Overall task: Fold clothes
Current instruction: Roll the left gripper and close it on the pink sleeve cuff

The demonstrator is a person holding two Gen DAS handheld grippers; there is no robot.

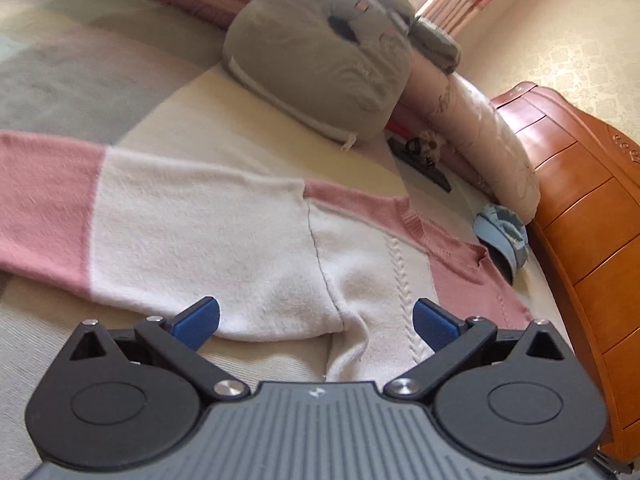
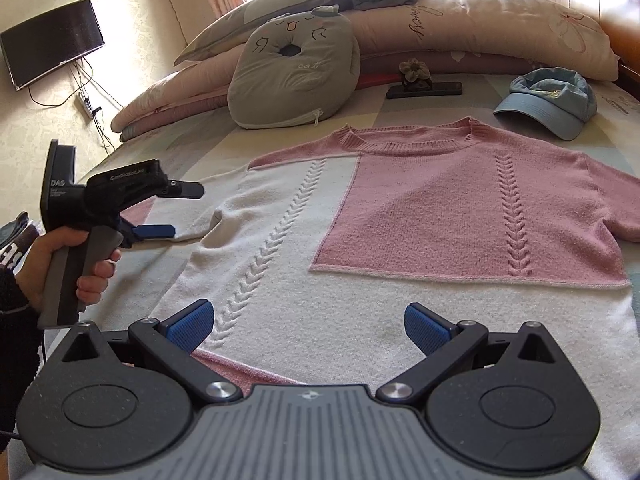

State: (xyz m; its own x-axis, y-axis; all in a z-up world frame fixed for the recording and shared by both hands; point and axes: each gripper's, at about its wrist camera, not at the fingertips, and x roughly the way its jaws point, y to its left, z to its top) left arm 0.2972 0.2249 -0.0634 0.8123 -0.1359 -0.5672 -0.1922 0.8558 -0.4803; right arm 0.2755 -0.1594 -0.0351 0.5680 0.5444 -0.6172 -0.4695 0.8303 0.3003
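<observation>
The pink-and-white knit sweater (image 2: 400, 240) lies flat and face up on the checked bedspread (image 2: 192, 136), neckline toward twelve o'clock in the right wrist view, so the body is already spread out as a base for folding. Its white-and-pink sleeve (image 1: 160, 232) stretches out toward nine o'clock in the left wrist view, clear of the body.

The left gripper (image 1: 316, 320) hangs low over the armpit seam, its blue pads spread wide on either side of the seam, holding nothing; that placement suits a pinch at the sleeve's root to swing it across the chest. In the right wrist view the person's hand (image 2: 60, 264) holds this tool at nine o'clock, though whether its lower finger touches the knit is hard to tell.

The right gripper (image 2: 308, 328) sits with jaws equally wide and empty over the white lower body near the hem, likely ready to pin or lift that edge.

A grey cat cushion (image 2: 296, 76), a blue cap (image 2: 548, 100) and a dark phone (image 2: 424, 90) lie beyond the neckline, from eleven to one o'clock.
</observation>
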